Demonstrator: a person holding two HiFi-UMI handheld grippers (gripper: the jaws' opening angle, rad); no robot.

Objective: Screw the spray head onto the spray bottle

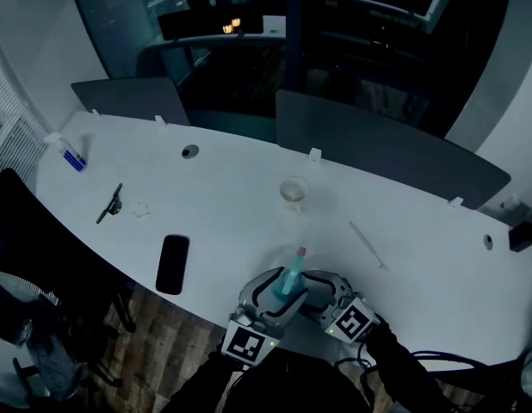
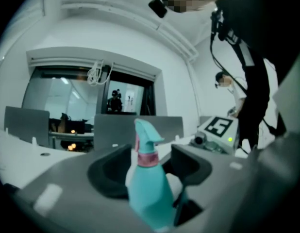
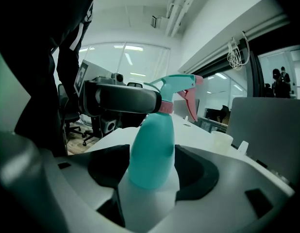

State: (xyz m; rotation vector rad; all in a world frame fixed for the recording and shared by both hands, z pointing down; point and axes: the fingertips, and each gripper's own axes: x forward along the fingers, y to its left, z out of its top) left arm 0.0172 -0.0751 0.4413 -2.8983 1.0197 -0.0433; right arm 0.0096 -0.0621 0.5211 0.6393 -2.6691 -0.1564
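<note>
A teal spray bottle (image 1: 289, 282) stands upright near the front edge of the white table (image 1: 240, 213). Its teal spray head (image 2: 144, 131) sits on it over a pink collar (image 2: 148, 159), with a pink trigger (image 3: 193, 98). My right gripper (image 3: 152, 166) is shut on the bottle's lower body (image 3: 152, 149), pads against both sides. My left gripper (image 2: 149, 166) faces it from the other side. Its jaws stand around the bottle's neck (image 2: 149, 183) with gaps on both sides, pressing on nothing. In the head view the left gripper (image 1: 279, 292) and right gripper (image 1: 311, 286) meet at the bottle.
A black phone (image 1: 172, 263) lies left of the grippers. A white cup (image 1: 293, 193) stands farther back, with a thin white stick (image 1: 367, 244) to the right. A small dark tool (image 1: 111, 203) and a small bottle (image 1: 68, 153) lie far left. Grey dividers (image 1: 386, 149) line the table's far edge.
</note>
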